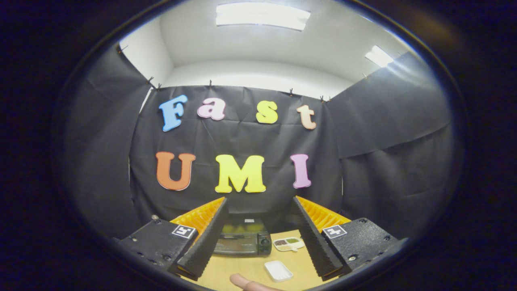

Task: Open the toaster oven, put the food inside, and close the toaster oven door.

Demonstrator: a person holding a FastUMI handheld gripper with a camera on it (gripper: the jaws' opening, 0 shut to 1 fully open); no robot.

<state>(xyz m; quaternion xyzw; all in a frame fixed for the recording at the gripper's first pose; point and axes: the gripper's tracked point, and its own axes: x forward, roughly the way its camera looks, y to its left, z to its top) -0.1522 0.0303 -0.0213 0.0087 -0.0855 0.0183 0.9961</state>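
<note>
Fingers (210,234) of the gripper (258,242) stand apart, gripping nothing; beyond them the oven (242,240) sits shut, food tray (288,243) beside it.

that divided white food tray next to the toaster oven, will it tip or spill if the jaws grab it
The food tray looks shallow and flat, so tipping seems unlikely. Its food sits loose in open compartments, so tilting could spill it. The thin rim probably flexes. The gripper is open, well short of the tray and the toaster oven.

The toaster oven (241,240) sits far on the table (242,268); food tray (288,243) right of it, empty dish (278,270) nearer.
</note>
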